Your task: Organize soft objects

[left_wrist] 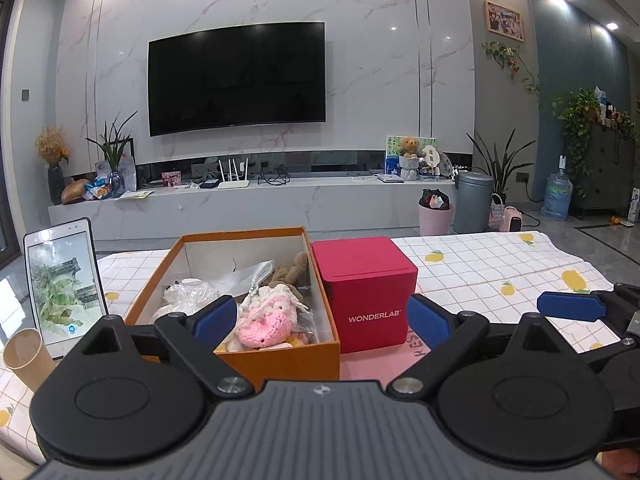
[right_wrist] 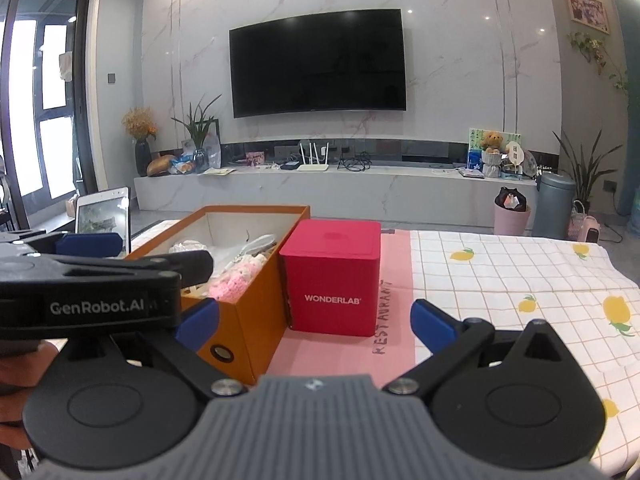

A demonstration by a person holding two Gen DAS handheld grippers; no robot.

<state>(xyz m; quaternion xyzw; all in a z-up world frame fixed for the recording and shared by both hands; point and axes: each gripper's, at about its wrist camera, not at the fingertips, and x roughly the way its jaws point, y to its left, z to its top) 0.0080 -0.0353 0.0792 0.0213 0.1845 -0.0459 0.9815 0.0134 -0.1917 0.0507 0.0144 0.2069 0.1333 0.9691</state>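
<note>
We read "WONDERLAB" on the red box [left_wrist: 374,318], "GenRobot.AI" on the left tool [right_wrist: 96,306], and "RESTAURANT" on the pink mat [right_wrist: 384,316].

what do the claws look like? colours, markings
Both alike: left claw and right claw have black angular linkage arms on round black pivot housings with silver bolts, blue finger pads, and a ribbed grey body. White "GenRobot.AI" lettering marks the left's side.

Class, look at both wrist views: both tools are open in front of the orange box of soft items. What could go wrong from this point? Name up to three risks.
1. The pink knitted item lies amid a clear plastic bag; the left tool might pinch the bag too.
2. The red box stands right against the orange box and could be nudged.
3. The paper cup and tablet stand close by the left tool and could topple.
</note>
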